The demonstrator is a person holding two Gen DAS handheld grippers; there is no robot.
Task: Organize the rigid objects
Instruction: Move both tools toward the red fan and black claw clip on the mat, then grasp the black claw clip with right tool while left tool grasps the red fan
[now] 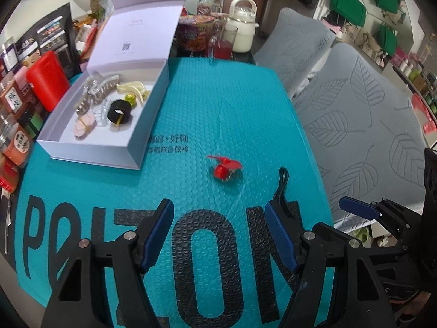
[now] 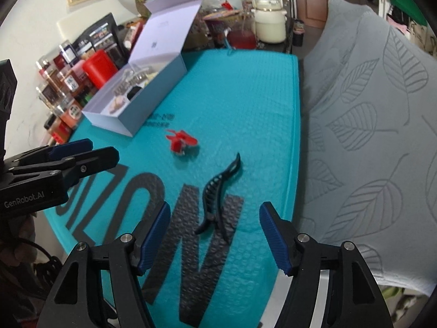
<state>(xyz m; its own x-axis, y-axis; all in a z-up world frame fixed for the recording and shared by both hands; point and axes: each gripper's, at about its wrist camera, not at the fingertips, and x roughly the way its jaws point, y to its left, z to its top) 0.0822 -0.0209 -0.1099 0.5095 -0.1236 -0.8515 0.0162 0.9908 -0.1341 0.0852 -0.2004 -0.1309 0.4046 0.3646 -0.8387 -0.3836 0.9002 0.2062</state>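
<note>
Item: black hair clip, long and curved, lying loose on the teal bubble mailer that is covering the table. It is resting partly on the big black lettering, with its long axis running away from the right gripper and leaning slightly to the right, tail end pointing toward the far edge. The near end is sitting just ahead of the right gripper's fingertips and roughly centred between them. Those jaws are standing apart with nothing between the blue pads, so nothing is being held.

Item: small red clip, lying farther out on the mailer, well apart from the black one and nearer the white box.

Item: white box, lid propped open, standing at the far left of the mailer and already holding several hair clips and a black band.

Item: left gripper, jaws likewise apart and empty, hanging over the lettering. From its view the black clip is peeking out behind its right finger, off to the side, while the red clip is lying straight ahead.

Judgement: the right hand is plainly the nearer to the black clip, and because the clip is lying lengthwise to the jaws, closing across its narrow body should suit.
</note>
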